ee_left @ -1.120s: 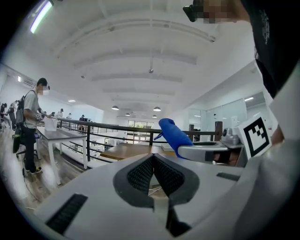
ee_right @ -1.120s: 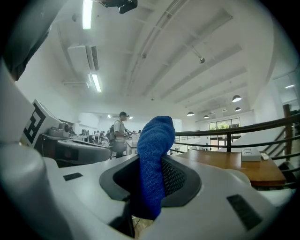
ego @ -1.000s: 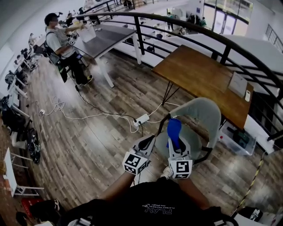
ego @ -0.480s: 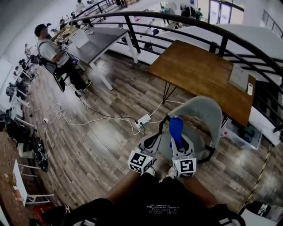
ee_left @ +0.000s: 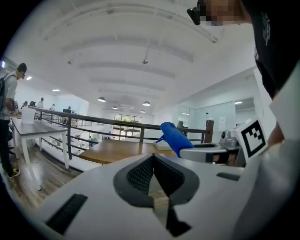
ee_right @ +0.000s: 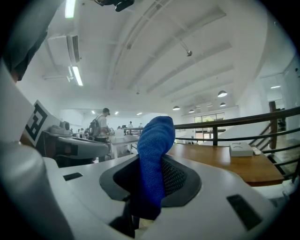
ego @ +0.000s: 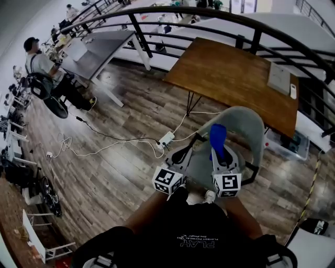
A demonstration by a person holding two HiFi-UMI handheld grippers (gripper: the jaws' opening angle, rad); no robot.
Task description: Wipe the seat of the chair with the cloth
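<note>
Wiping seemingly not begun: right gripper [ego: 219,155] clamps the cloth [ego: 218,137] above the chair seat [ego: 201,166]; left gripper [ego: 181,156] closed, empty.

The head view looks steeply down from above both claws, taking in the left gripper [ego: 183,154], the right gripper [ego: 220,154] and the grey shell chair [ego: 246,128] beneath them. The left gripper view sits close behind the left gripper [ee_left: 153,161], facing forward and tilted up toward the ceiling. The right gripper [ee_left: 206,152] and its blue cloth [ee_left: 176,138] show right of that claw. The right gripper view rides just as close behind the right gripper [ee_right: 154,164], with the left gripper [ee_right: 75,145] at its left. All three views share the brown wooden table [ego: 235,78] [ee_left: 117,152] [ee_right: 220,161] and black metal railing [ego: 209,13] [ee_left: 93,123] [ee_right: 243,119] beyond the claws.
</note>
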